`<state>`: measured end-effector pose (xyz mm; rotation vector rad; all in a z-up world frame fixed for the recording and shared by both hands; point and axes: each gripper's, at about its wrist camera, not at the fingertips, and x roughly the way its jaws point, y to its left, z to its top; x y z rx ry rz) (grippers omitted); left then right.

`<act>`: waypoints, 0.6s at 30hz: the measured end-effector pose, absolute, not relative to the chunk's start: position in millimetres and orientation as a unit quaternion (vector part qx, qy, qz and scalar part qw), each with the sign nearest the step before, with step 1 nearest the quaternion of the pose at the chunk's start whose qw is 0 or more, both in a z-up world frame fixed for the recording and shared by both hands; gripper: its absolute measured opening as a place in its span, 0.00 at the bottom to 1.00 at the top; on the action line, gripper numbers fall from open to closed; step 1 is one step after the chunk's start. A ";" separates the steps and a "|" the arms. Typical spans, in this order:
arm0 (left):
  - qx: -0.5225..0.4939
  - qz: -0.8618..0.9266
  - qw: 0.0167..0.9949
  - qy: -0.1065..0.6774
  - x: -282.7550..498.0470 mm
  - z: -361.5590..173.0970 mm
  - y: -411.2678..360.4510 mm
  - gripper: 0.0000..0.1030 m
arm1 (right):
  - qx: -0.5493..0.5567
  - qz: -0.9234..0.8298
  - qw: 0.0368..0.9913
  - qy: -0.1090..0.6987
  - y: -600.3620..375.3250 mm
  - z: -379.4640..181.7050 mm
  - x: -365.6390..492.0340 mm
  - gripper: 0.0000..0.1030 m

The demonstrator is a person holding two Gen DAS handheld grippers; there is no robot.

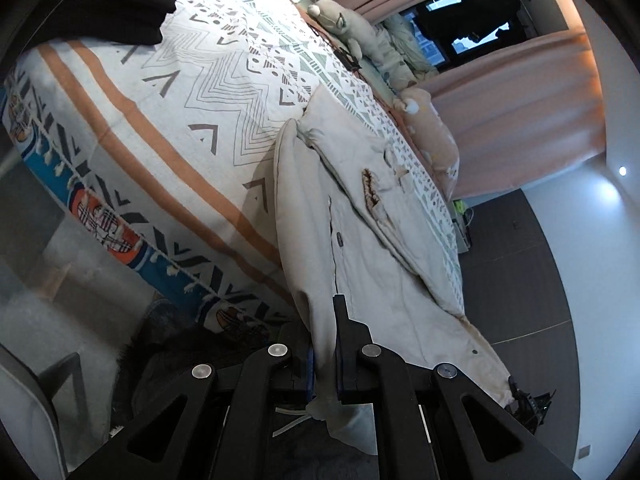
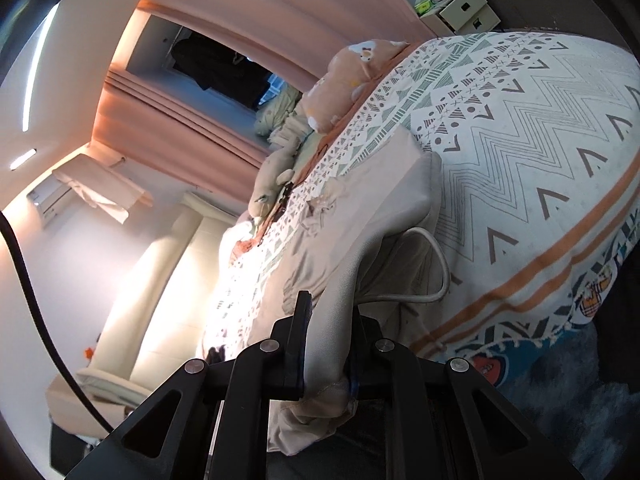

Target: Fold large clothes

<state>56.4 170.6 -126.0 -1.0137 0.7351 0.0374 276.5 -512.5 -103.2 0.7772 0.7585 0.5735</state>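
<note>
Left claw [image 1: 323,344] is clamped shut on a bunched edge of the beige coat [image 1: 372,232], with the cloth pinched between both fingers. Right claw [image 2: 326,340] is likewise closed, gripping a thick fold of the same coat [image 2: 360,216]. From these two held edges the coat stretches away across the patterned blanket [image 1: 192,92] on the bed, with a white cord [image 2: 438,264] looping beside it.

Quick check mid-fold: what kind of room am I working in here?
Almost certainly a bedroom: a bed under a patterned bedspread, plush toys along its far side, and pink curtains over a window.
</note>
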 end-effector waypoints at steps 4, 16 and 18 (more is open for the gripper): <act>-0.471 0.008 0.820 0.325 43.0 -111.0 166.2 0.06 | 0.370 0.271 0.815 0.353 -516.8 -102.7 260.5 0.15; -0.483 0.002 0.826 0.292 17.5 -86.8 167.1 0.06 | 0.377 0.273 0.815 0.344 -520.8 -99.6 237.9 0.15; -0.483 0.003 0.827 0.287 20.5 -82.2 168.7 0.06 | 0.377 0.274 0.816 0.341 -519.3 -97.1 240.5 0.15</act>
